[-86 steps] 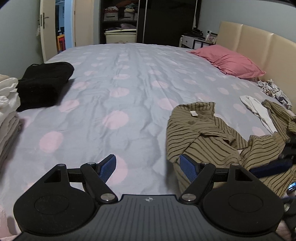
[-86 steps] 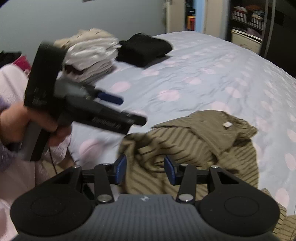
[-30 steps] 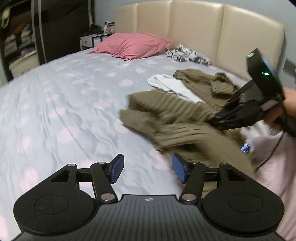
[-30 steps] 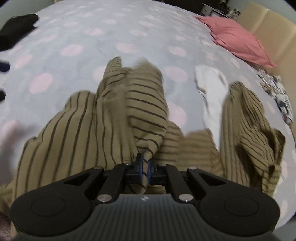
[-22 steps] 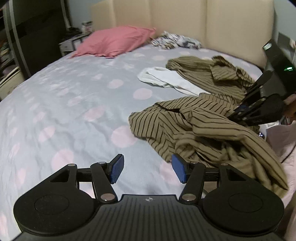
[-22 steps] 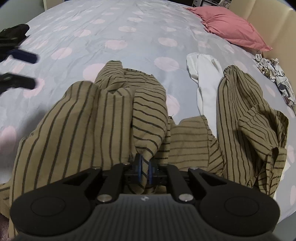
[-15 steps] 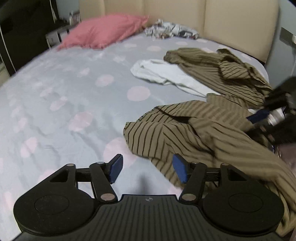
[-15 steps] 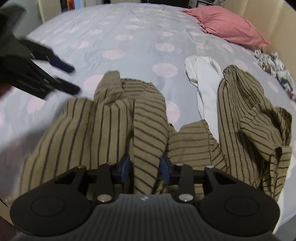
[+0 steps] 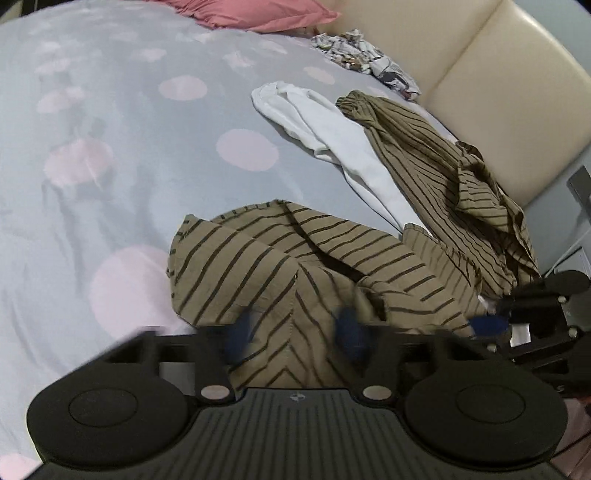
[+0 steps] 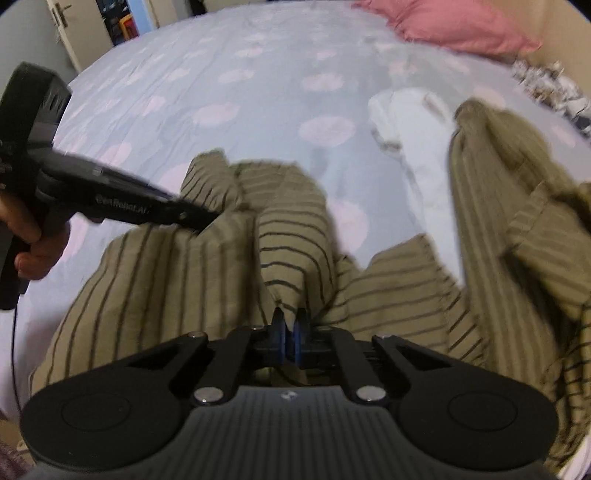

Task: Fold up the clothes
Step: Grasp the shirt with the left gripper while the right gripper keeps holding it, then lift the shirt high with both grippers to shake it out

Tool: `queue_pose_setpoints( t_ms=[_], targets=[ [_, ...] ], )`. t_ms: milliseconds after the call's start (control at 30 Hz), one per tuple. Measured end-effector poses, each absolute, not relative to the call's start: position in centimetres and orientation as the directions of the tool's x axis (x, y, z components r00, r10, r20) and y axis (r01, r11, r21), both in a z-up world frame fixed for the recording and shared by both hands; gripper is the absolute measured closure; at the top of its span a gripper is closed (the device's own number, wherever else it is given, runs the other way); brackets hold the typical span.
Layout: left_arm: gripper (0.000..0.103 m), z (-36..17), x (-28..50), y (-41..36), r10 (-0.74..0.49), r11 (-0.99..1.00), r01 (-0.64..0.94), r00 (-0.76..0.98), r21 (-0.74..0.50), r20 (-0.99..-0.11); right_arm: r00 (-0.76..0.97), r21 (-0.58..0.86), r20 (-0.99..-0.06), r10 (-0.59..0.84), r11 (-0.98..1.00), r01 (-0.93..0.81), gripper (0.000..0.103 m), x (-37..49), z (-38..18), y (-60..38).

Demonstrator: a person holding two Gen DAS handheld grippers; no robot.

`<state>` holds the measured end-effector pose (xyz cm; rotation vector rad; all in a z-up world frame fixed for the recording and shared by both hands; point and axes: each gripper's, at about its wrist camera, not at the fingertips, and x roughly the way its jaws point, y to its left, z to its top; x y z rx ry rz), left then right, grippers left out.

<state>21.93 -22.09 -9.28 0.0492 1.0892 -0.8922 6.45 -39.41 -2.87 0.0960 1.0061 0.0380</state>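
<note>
An olive-brown garment with thin dark stripes (image 9: 288, 273) lies crumpled on the near part of a bed, on a pale grey bedspread printed with pink dots (image 9: 110, 122). The right gripper (image 10: 289, 334) has its blue pads pressed together on a raised fold of this striped cloth, which stands up in a ridge just ahead of the jaws. The left gripper (image 9: 295, 332) is over the garment's near left portion, its blue fingers (image 9: 349, 330) blurred; its jaws are closing with striped cloth between them, and the pads do not yet appear to press on it. In the right wrist view the left gripper's black body comes in from the left, held by a hand (image 10: 26, 240), with its tip down on the cloth.

Beyond the garment, touching its far edge, lies a white piece of clothing (image 9: 332, 136), and beside that a second olive-brown striped piece (image 9: 436, 170), bunched toward the bed's right edge. Further off, a small crumpled patterned cloth (image 9: 365, 55) sits against a cream padded headboard (image 9: 491, 74), and a pink pillow (image 9: 251, 14) lies near the head of the bed. No basket, box or other container shows in either view.
</note>
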Motion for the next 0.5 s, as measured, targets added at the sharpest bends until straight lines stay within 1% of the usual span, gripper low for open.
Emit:
queue_pose_setpoints(
  t_ms=[67, 100, 200, 300, 400, 500],
  targets=[
    [0.101, -9.1, 21.9, -22.1, -0.594, 0.684, 0.628, 0.183, -0.372, -0.783, 0.576, 0.091, -0.816, 0.054, 0.995, 0.035, 0.099, 6.0, -1.7, -39.7],
    [0.102, -8.8, 21.9, -21.8, -0.604, 0.682, 0.625, 0.19, -0.379, -0.774, 0.596, 0.088, -0.802, 0.043, 0.995, 0.047, 0.099, 5.8, -1.1, -39.8],
    [0.103, -6.9, 21.2, -20.5, -0.592, 0.71, 0.616, 0.264, -0.339, -0.761, 0.656, 0.059, -0.755, 0.007, 0.997, 0.057, 0.099, 5.3, 0.8, -39.4],
    [0.103, -4.2, 20.5, -17.9, -0.584, 0.747, 0.587, 0.355, -0.312, -0.73, 0.712, 0.008, -0.701, -0.032, 0.999, 0.053, 0.099, 4.9, 2.9, -38.3],
    [0.103, -0.9, 19.6, -14.8, -0.578, 0.775, 0.559, 0.439, -0.294, -0.688, 0.776, 0.001, -0.631, -0.028, 0.999, 0.036, 0.099, 4.1, 5.3, -37.3],
    [0.103, 2.8, 18.3, -11.5, -0.569, 0.8, 0.53, 0.524, -0.281, -0.634, 0.846, -0.012, -0.533, -0.007, 1.0, 0.001, 0.099, 3.4, 8.5, -35.7]
  ],
)
